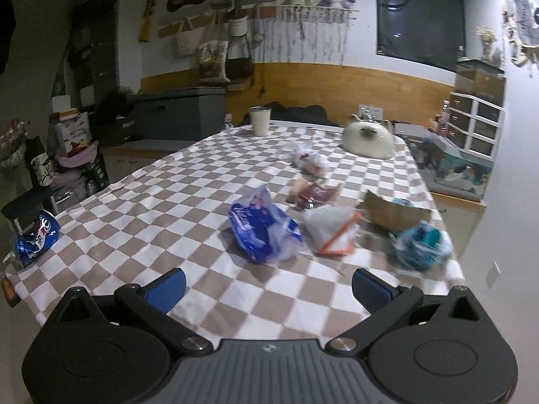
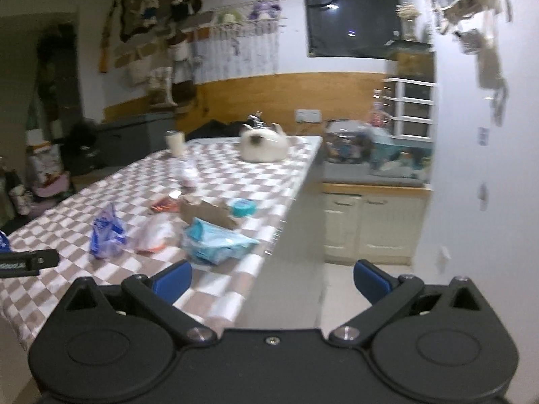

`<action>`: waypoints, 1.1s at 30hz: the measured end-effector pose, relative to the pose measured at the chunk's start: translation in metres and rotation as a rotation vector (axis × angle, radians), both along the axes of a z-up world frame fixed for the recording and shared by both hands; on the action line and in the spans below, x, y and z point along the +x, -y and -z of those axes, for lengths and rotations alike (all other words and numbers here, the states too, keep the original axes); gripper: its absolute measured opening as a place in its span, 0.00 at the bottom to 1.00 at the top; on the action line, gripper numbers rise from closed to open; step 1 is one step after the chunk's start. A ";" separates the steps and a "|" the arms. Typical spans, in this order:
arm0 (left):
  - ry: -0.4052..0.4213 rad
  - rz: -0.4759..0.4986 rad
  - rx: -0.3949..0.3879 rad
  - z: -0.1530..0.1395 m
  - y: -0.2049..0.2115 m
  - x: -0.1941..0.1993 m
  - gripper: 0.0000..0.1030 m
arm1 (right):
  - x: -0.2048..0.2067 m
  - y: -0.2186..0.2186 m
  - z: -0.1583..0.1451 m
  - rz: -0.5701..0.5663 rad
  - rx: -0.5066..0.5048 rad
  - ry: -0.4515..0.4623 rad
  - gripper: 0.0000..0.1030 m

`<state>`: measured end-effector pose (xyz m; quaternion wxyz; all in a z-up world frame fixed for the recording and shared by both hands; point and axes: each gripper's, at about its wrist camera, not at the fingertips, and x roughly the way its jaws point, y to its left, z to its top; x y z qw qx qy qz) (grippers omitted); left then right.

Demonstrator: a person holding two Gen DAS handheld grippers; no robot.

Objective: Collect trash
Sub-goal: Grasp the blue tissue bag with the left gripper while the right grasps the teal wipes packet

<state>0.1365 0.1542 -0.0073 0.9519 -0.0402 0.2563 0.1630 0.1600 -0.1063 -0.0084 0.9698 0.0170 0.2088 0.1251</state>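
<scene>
1. Left gripper (image 1: pixel 268 284): we record its blue-padded fingers spread wide apart and holding nothing, poised over the near edge of the checkered tablecloth (image 1: pixel 175 202).
2. Right gripper (image 2: pixel 272 277): likewise spread wide and empty; it hangs past the table's right corner, with one finger over the cloth and the other over the floor.
3. Blue plastic bag (image 1: pixel 261 230): crumpled, lying on the cloth just ahead of the left gripper; we cannot tell what is in it.
4. White wrapper with orange edge (image 1: pixel 331 232): just right of the blue bag, near it.
5. Teal wrapper (image 1: pixel 419 244): crumpled near the right edge of the table; in the right wrist view it is the closest piece of trash to that gripper.
6. Torn cardboard piece (image 1: pixel 392 212): behind the teal wrapper, standing partly upright.
7. Teal tape roll (image 2: pixel 243 207): lying flat beyond the cardboard.
8. Red wrapper (image 1: pixel 315 193): mid-table, blurred.
9. Clear crumpled bag (image 1: pixel 310 161): farther back; contents unreadable.
10. Crushed blue can (image 1: pixel 35 237): at the table's left edge, well apart from the other trash.
11. White cup (image 1: pixel 260 121): upright at the far end; its inside is not visible to us.
12. White cat (image 1: pixel 367 139): curled at the far right corner of the table.
13. Grey storage bin (image 1: pixel 182 114): lid closed, beside the far wall.
</scene>
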 end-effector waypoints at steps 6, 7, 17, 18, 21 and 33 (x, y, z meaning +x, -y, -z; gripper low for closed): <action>-0.028 -0.027 -0.054 0.015 -0.025 0.045 1.00 | 0.038 -0.022 0.018 -0.082 0.021 -0.021 1.00; -0.029 -0.029 -0.059 0.017 -0.028 0.052 1.00 | 0.044 -0.026 0.021 -0.088 0.018 -0.025 1.00; -0.043 0.069 -0.051 0.045 -0.036 0.108 1.00 | 0.085 -0.051 0.043 -0.136 -0.050 0.029 1.00; -0.052 0.086 -0.038 0.049 -0.034 0.110 1.00 | 0.089 -0.053 0.044 -0.137 -0.064 0.040 1.00; -0.097 0.119 -0.007 0.062 -0.029 0.119 1.00 | 0.102 -0.063 0.050 -0.152 -0.111 0.047 1.00; -0.159 0.151 -0.039 0.086 -0.032 0.111 1.00 | 0.129 -0.112 0.075 -0.331 -0.378 0.129 0.86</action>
